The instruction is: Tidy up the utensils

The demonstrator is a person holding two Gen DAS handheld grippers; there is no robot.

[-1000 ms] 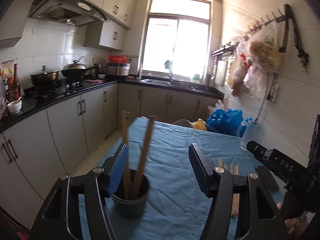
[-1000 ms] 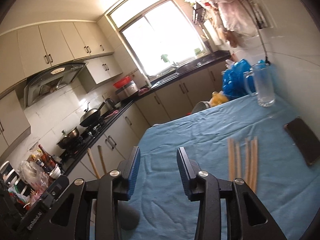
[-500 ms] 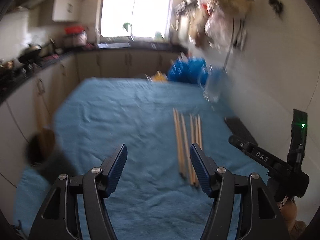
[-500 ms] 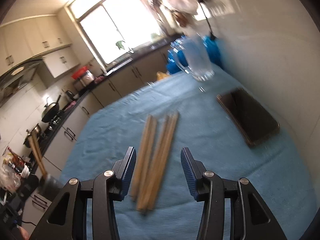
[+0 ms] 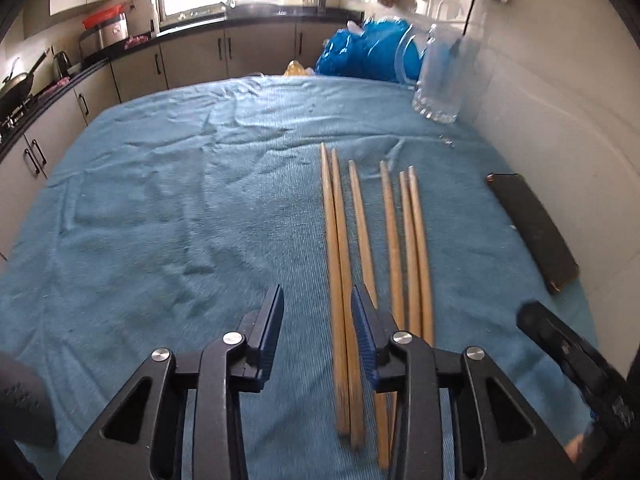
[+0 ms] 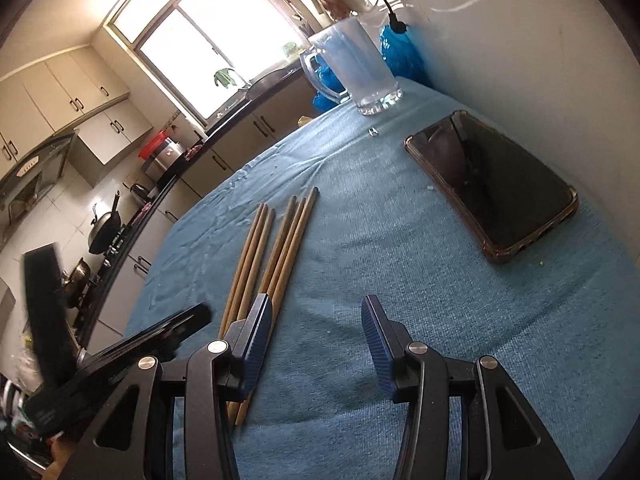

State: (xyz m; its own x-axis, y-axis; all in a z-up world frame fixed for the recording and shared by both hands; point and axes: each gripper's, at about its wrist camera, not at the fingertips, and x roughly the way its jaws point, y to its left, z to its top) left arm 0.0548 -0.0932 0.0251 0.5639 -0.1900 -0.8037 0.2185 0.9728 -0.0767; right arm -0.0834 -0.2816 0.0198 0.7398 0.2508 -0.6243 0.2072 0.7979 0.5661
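Two hand-held grippers hang low over a blue-clothed counter where six wooden chopsticks lie side by side, waiting to be sorted. Nearest the lens, the left gripper has its fingers released, the leftmost pair of sticks lying in the gap, close against the inner face of the right-hand finger; nothing is grasped. The right gripper is likewise spread wide and empty, over bare cloth, its left finger overlapping the near ends of the sticks. Just past the fingers the chopsticks run away from the cameras in two loose groups of three, some touching, some slightly apart. To their right lies a dark phone in a case, and farther back a glass mug stands near the wall. The risk from here: a squeeze set this far off-centre may catch one stick and roll its neighbour aside, or pinch the pair unevenly so they scissor and slip out on lifting. The soft, wrinkled cloth could also snag a fingertip coming in low.
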